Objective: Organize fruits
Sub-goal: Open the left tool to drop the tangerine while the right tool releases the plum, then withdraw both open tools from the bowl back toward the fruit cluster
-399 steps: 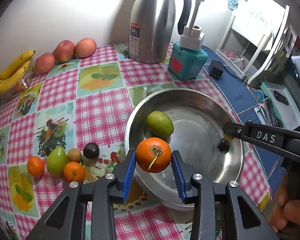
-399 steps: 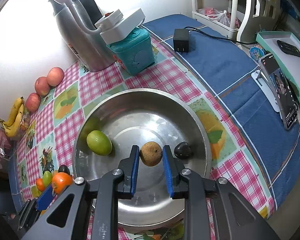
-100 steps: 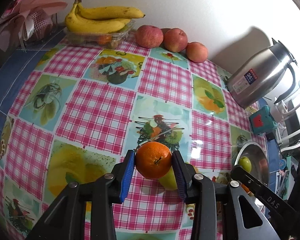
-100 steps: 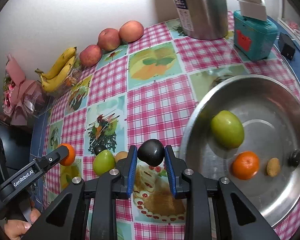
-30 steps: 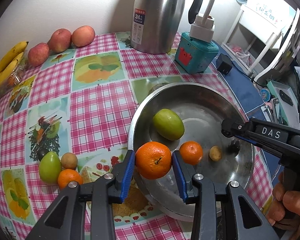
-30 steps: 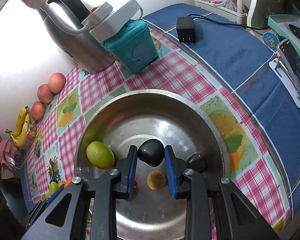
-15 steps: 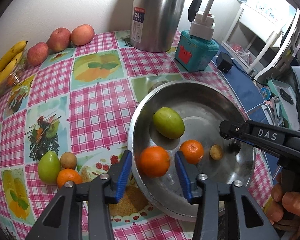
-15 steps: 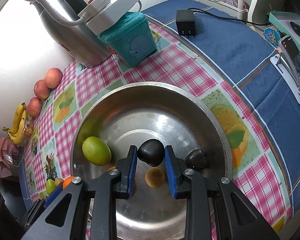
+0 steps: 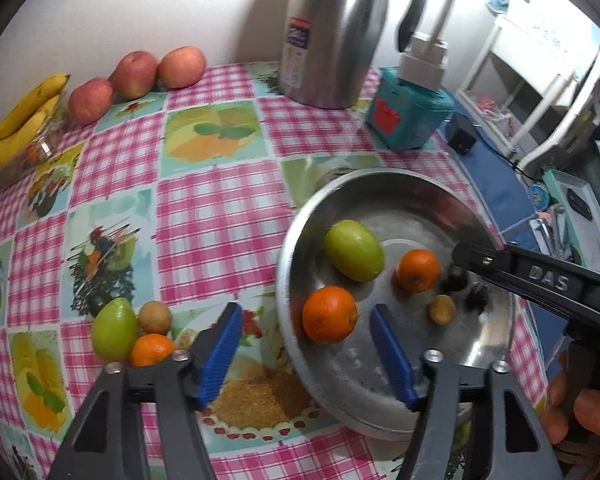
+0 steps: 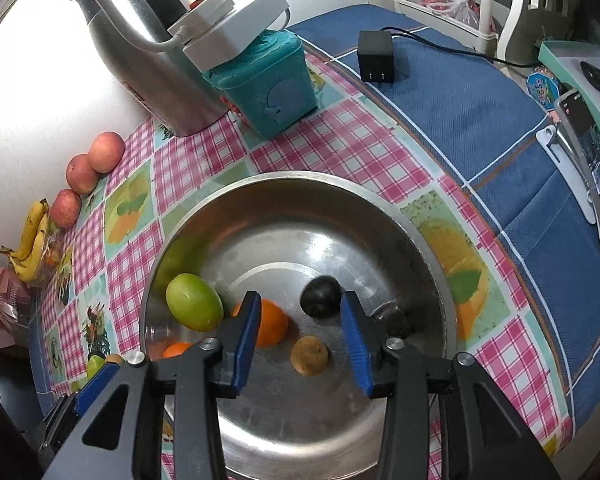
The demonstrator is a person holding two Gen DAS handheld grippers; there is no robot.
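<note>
Fruits partly gathered in metal bowl (image 10: pixel 420 236): green fruit (image 9: pixel 354 250), two oranges (image 9: pixel 330 314) (image 9: pixel 417 270), brown fruit (image 10: pixel 309 355), dark fruit (image 10: pixel 321 296). Left tool (image 9: pixel 306 348) open, jaws just widened, orange lying free between, untouched. Right tool (image 10: pixel 298 338) open too, jaws just parted, dark fruit released beyond fingertips. On worktop (image 9: pixel 204 216) beside bowl: green pear-shaped fruit (image 9: pixel 114 328), small orange (image 9: pixel 152 350).

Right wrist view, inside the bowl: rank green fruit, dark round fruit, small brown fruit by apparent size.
1. green fruit
2. dark round fruit
3. small brown fruit
All lie at a similar depth in the bowl, so the order looks reliable.
</note>
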